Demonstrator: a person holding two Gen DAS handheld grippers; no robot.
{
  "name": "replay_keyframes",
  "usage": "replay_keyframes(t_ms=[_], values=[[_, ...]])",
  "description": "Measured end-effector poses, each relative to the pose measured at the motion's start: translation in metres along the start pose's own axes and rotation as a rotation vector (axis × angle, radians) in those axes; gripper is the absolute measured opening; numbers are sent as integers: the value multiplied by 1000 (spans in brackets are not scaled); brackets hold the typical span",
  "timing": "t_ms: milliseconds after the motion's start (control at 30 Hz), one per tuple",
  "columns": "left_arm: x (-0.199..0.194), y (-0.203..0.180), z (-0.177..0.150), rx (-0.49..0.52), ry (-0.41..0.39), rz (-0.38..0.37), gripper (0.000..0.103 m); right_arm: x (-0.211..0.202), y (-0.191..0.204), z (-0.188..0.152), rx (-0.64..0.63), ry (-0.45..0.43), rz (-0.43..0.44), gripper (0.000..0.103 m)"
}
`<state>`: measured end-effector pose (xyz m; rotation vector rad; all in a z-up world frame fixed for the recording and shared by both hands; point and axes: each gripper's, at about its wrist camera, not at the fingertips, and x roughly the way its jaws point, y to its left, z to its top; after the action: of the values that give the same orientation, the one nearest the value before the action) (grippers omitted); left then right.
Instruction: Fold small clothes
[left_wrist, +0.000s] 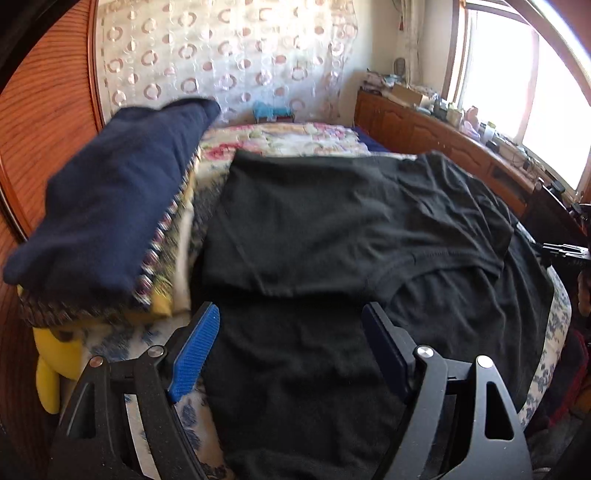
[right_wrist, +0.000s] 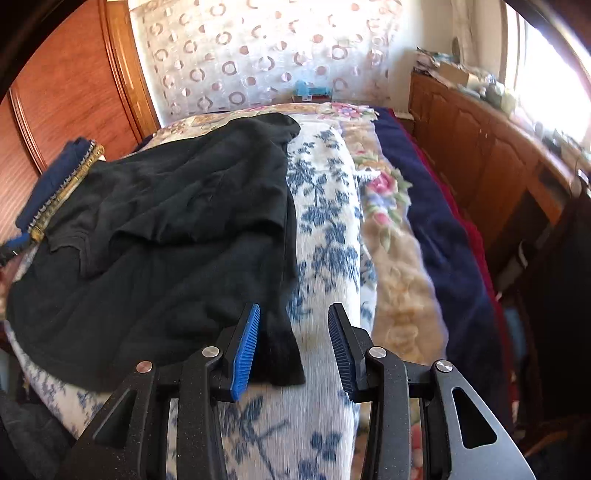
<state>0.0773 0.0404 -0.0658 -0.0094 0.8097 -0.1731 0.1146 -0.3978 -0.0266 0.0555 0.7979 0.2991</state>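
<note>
Black shirt is being left half-folded on the bed, both jaws apart and empty. Its corner near the right gripper is probably being missed; the fold could get dragged crooked.

My right gripper hovers over the black garment, jaws apart; its corner lies between them (pads not pressing), on the floral bedcover.

You face a bed covered in a white spread with blue flowers, a floral blanket and a navy one beside it. Behind it hangs a pale curtain patterned with rings. Reddish wood panelling stands at your left. On your right, a cluttered wooden cabinet runs beneath a bright window.
</note>
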Motion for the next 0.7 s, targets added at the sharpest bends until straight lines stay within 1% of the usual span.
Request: replay_keyframes(t_ms=[33, 100, 133, 167, 200, 300, 400, 500, 567, 633, 700], values=[[4, 1, -6, 3, 18, 0, 80, 1, -1, 3, 2, 2, 9, 40], [11, 0, -8, 7, 46, 6, 80, -2, -3, 2, -5, 1, 12, 40], [14, 0, -10, 9, 62, 5, 80, -2, -2, 2, -11, 0, 16, 31], [15, -1, -10, 10, 69, 4, 80, -1, -2, 3, -20, 2, 32, 12], [16, -2, -13, 13, 75, 5, 80, -2, -1, 5, -30, 1, 41, 7], [20, -6, -14, 35, 99, 22, 80, -14, -1, 4, -60, -21, 28, 6], [21, -9, -15, 51, 103, 31, 81, -35, -8, 0, -58, -6, -46, 5], [21, -9, -16, 49, 103, 27, 81, -52, -18, -2, -57, -7, -73, 5], [20, -9, -16, 51, 103, 28, 81, -54, -22, -2, -53, -6, -53, 5], [20, -8, -16, 50, 103, 28, 81, -54, -20, -7, -51, -5, -66, 5], [20, -8, -16, 50, 103, 28, 81, -55, -21, -1, -48, -17, -83, 5]])
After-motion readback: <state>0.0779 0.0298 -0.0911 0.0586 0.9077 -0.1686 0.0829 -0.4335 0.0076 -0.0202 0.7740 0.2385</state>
